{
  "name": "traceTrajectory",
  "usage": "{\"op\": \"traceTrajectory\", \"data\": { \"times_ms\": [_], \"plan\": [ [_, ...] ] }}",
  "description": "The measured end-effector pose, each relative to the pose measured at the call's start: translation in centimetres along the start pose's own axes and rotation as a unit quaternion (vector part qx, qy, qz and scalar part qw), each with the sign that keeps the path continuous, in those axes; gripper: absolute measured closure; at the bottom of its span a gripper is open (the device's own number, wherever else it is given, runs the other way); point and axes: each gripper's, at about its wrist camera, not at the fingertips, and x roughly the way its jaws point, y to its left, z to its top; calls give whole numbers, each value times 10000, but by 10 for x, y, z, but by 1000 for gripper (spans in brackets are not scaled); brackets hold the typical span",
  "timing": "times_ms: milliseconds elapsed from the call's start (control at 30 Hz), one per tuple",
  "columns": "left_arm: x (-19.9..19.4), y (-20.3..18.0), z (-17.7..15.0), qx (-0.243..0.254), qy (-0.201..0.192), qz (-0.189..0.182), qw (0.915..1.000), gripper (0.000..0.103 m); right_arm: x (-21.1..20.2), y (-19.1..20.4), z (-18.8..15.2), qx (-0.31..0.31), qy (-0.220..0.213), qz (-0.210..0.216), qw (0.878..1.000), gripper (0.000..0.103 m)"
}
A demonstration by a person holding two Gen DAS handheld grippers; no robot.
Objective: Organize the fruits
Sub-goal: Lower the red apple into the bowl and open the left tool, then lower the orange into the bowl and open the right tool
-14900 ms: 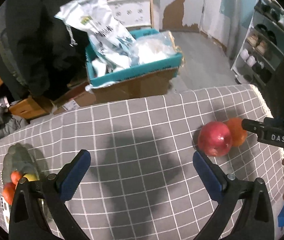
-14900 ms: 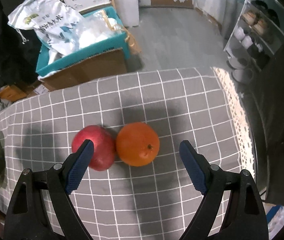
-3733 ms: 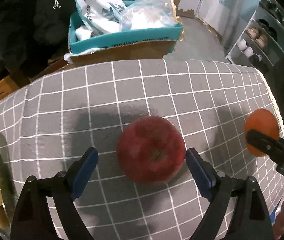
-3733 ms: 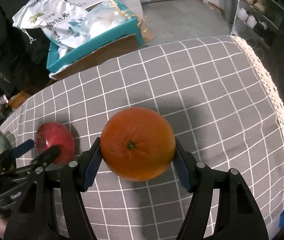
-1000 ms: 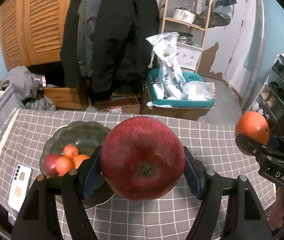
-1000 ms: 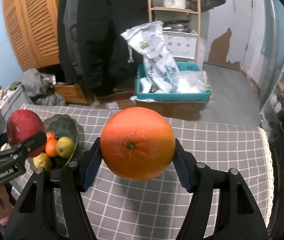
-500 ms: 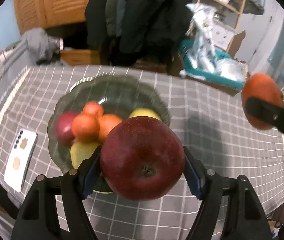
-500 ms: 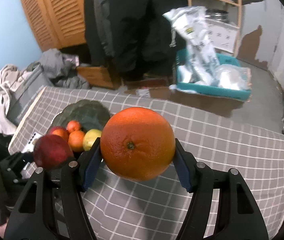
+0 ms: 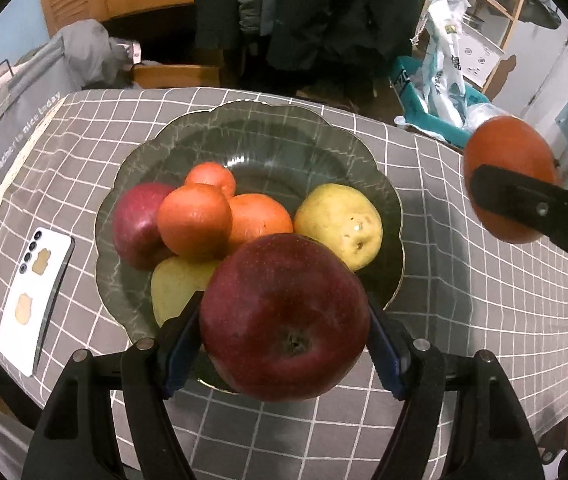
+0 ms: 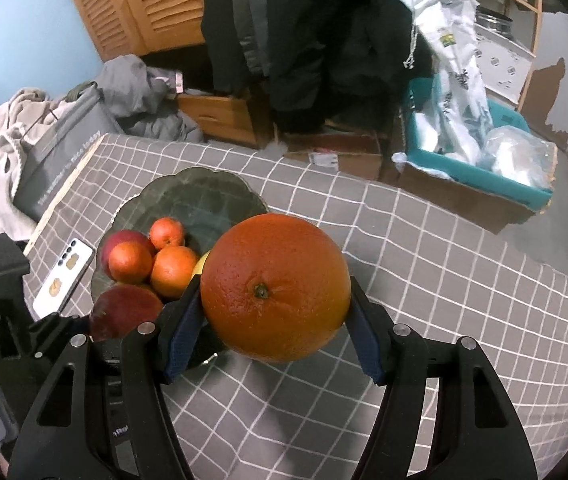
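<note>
Near the table's (image 9: 464, 320) left edge a white phone (image 9: 33, 276) lies flat on the grey checked cloth, just beside the dark scalloped bowl (image 9: 384, 188). The bowl sits toward the table's left end and already carries a heap: a red apple at its left (image 9: 139, 220), three small oranges (image 9: 195, 220) bunched in the middle, a yellow pear (image 9: 340, 230) on the right, and another yellowish fruit (image 9: 175, 284) at the near side, all touching.

Over the bowl's near rim hangs the left gripper (image 9: 284, 334), its blue pads clamped on either side of a big red apple (image 9: 284, 320), stem end toward the camera. To its right, above bare cloth beside the bowl, the right gripper (image 10: 273, 314) has its pads pressed tight on a large orange (image 10: 273, 288).

The worry, I'd say, is room. The free space lies at the far side and the near side is crowded, so an apple let go where it hangs now would likely land on the yellowish fruit, roll, and could knock a small orange loose or tip over the rim toward the table's near edge. Both grippers are also close together; if both go in at once, their arms could clash or one fruit could strike the other. The phone sits close enough for a runaway fruit to hit.
</note>
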Motion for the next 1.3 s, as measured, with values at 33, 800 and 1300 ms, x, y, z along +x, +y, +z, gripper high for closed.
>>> {"op": "traceTrajectory", "data": {
  "times_ms": [33,800,1300],
  "plan": [
    [1,-1,1,23,3,26,10000,28,2,1,0,-10,24,7,10000,36],
    [-41,69,14,-953,-330,28,9949,16,66,21,40,7,768,565,9954,35],
    [-58,94,20,-1083,-565,543,9910,16,87,51,67,-91,865,771,9932,27]
  ]
}}
